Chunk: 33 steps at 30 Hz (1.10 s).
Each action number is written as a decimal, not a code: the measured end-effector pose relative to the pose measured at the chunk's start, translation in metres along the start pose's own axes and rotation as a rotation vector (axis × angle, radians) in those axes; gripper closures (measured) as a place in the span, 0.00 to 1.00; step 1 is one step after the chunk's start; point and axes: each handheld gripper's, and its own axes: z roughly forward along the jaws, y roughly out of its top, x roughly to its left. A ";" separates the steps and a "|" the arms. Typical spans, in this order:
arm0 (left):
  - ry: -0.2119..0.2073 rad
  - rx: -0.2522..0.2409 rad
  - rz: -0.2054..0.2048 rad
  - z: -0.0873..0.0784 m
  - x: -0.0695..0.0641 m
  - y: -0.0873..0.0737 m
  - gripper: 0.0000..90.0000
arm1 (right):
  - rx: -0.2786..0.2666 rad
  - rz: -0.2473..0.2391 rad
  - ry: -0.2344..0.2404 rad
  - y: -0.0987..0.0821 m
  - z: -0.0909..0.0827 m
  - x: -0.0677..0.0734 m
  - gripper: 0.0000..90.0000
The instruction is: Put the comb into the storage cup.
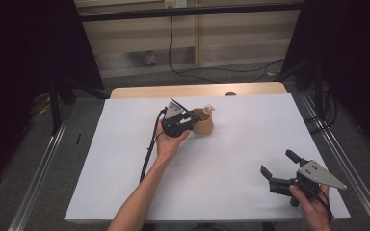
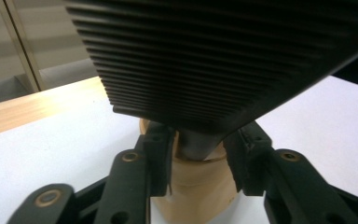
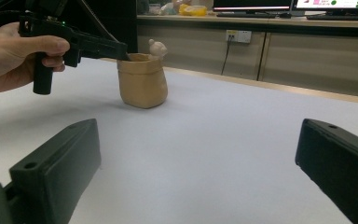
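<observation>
Tan pot [image 1: 204, 126] upright, prob. axis vertical

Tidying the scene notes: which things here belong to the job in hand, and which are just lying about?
In the job: tan pot; pale figure at its rim; left gripper, jaws at the pot.

Lying about: floor cable; monitors; idle right gripper.

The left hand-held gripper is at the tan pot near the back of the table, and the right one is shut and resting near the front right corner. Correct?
Not quite. The right hand-held gripper is open: the right gripper view shows its jaws set wide apart with nothing between them. The rest stands: the left hand-held gripper is at the tan pot, and the right one sits near the front right corner.
</observation>
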 end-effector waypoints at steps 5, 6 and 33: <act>0.026 0.002 0.008 -0.003 -0.001 -0.002 0.55 | 0.002 -0.001 -0.001 0.000 0.000 0.000 0.00; 0.020 0.006 0.009 -0.003 0.000 -0.003 0.53 | 0.001 -0.002 0.000 0.000 0.000 0.000 0.00; 0.054 -0.086 -0.007 -0.028 0.005 0.001 0.03 | 0.003 -0.001 0.007 -0.001 0.001 0.000 0.00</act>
